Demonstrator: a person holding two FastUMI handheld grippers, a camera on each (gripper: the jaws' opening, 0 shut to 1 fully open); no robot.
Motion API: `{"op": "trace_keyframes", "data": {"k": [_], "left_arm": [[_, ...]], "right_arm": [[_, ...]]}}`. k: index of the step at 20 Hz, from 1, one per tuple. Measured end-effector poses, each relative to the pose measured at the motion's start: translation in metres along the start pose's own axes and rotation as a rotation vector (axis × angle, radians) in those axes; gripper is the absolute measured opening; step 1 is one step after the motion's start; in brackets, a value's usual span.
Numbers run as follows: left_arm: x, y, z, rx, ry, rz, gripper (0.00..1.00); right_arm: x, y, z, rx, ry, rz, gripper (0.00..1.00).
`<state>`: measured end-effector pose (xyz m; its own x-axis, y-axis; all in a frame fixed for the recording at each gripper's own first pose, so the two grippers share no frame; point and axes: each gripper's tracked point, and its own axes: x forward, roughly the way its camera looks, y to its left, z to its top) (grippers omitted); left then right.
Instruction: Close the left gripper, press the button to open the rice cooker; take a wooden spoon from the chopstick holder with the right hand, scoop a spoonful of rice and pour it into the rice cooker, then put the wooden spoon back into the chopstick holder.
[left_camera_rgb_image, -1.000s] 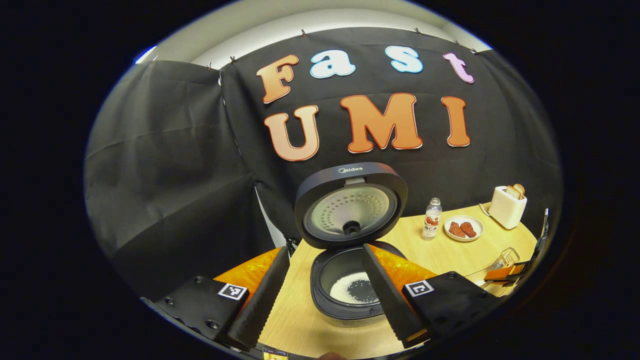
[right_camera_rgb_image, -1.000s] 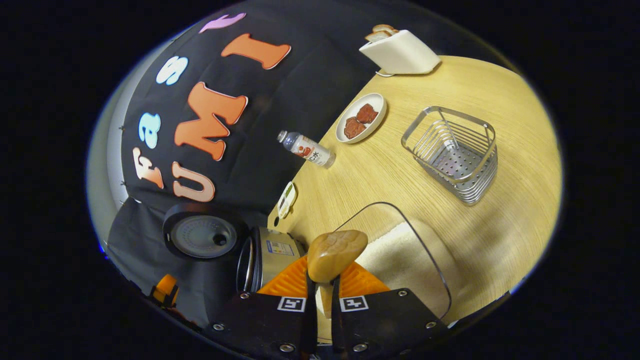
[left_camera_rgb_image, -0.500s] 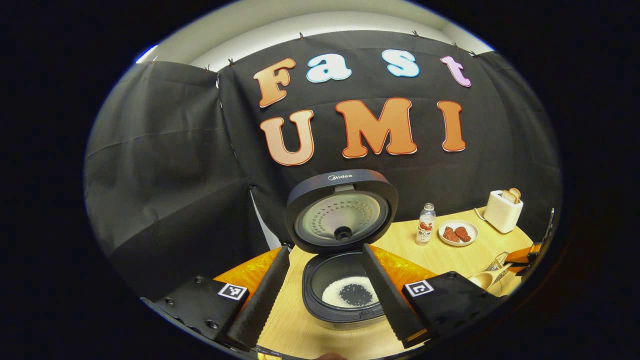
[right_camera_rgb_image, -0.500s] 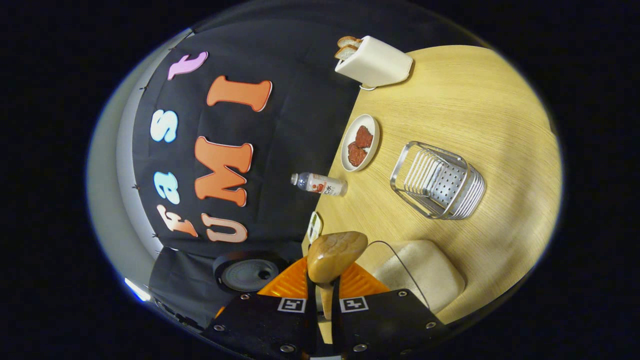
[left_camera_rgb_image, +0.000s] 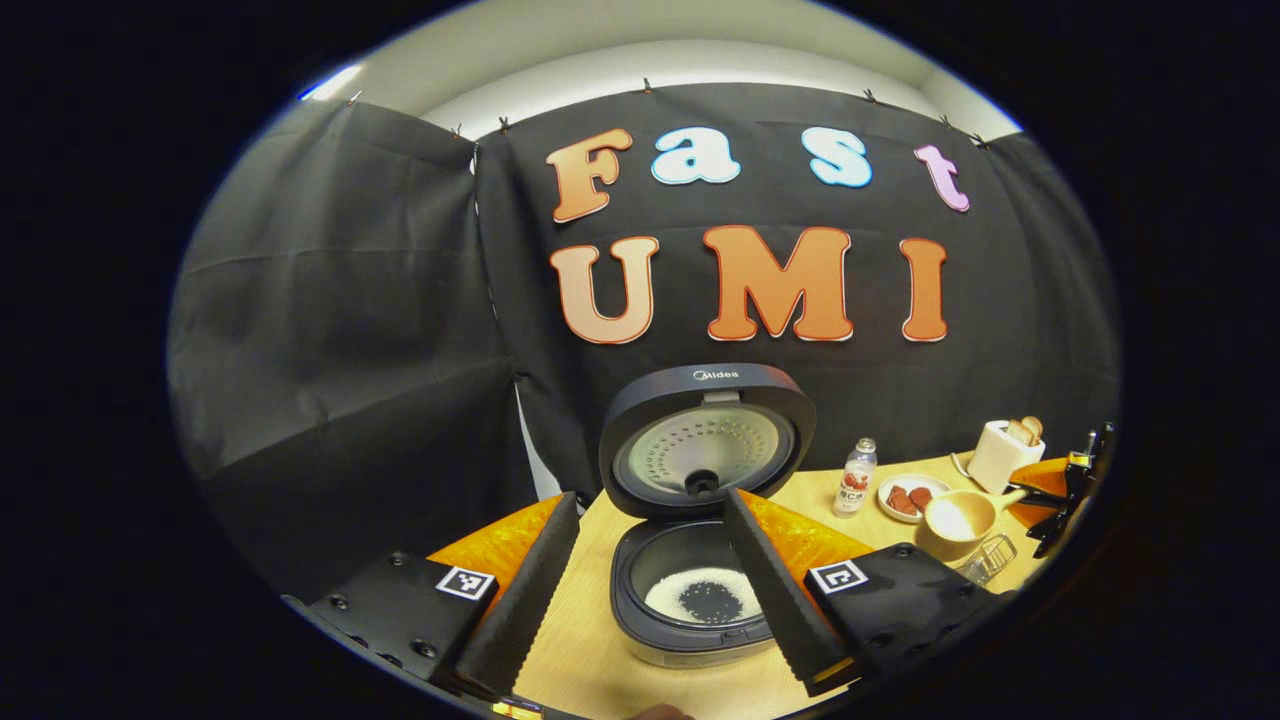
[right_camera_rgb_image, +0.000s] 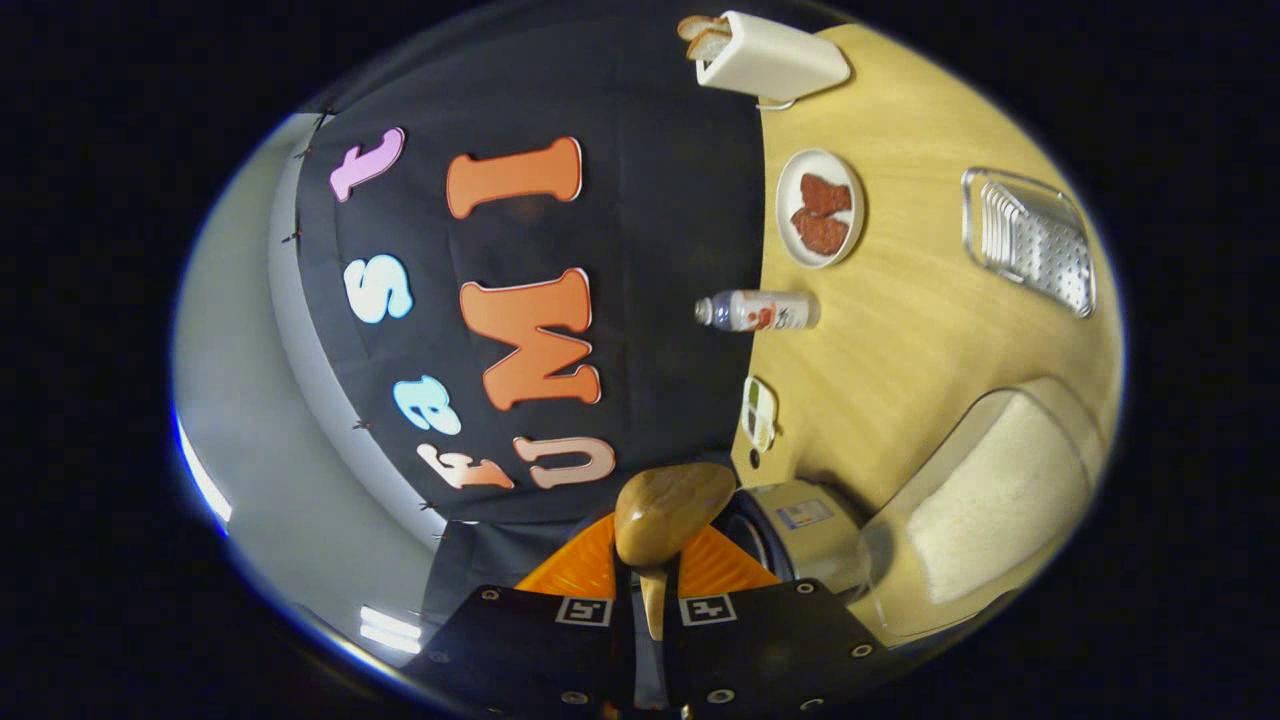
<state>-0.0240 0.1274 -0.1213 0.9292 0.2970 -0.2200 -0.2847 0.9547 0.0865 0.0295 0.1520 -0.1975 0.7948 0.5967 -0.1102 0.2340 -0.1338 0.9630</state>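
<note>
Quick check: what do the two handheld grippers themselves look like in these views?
Left gripper: two long flat fingers with serrated edges, on black bolted blocks, each carrying a square black-and-white marker, with ribbed orange housing behind. Right gripper: same black blocks with bolts, paired square markers, orange ribbed housing. No cables or sleeves visible.

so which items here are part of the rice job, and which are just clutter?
Job:
rice cooker, lid up
wooden spoon in right gripper
rice container
chopstick holder

Clutter:
toaster
plate of meat
bottle
</note>
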Motion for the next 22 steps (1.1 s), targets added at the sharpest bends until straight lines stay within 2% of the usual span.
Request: {"op": "trace_keyframes", "data": {"k": [5,8,10,11,12,13,16,18,19,20,22], "left_arm": [[-0.011,0.037,0.007,0.001,-0.045,0.074,0.93],[-0.017,0.057,-0.004,0.012,-0.018,0.100,0.96],[-0.023,0.070,-0.013,0.032,-0.006,0.120,0.99],[-0.023,0.074,-0.018,0.043,0.002,0.129,0.91],[-0.024,0.078,-0.021,0.047,0.006,0.136,0.99],[-0.025,0.079,-0.024,0.044,0.011,0.139,0.91],[-0.023,0.088,-0.032,0.026,0.027,0.152,0.98],[-0.021,0.095,-0.034,0.017,0.044,0.167,1.00],[-0.019,0.100,-0.040,0.015,0.057,0.177,0.91],[-0.018,0.101,-0.043,0.009,0.067,0.176,0.99],[-0.016,0.105,-0.049,0.004,0.086,0.183,0.99]], "right_arm": [[0.056,0.033,-0.033,-0.035,0.085,0.029,0.10],[0.082,0.033,-0.048,-0.092,0.108,-0.008,0.10],[0.095,0.030,-0.057,-0.186,0.115,-0.048,0.10],[0.101,0.030,-0.059,-0.253,0.114,-0.065,0.10],[0.107,0.032,-0.064,-0.299,0.119,-0.075,0.10],[0.112,0.035,-0.067,-0.341,0.127,-0.079,0.10],[0.126,0.050,-0.073,-0.451,0.120,-0.074,0.10],[0.134,0.049,-0.074,-0.568,0.105,-0.099,0.10],[0.137,0.049,-0.074,-0.631,0.099,-0.111,0.10],[0.138,0.050,-0.077,-0.681,0.102,-0.117,0.10],[0.141,0.051,-0.081,-0.773,0.106,-0.128,0.10]]}}
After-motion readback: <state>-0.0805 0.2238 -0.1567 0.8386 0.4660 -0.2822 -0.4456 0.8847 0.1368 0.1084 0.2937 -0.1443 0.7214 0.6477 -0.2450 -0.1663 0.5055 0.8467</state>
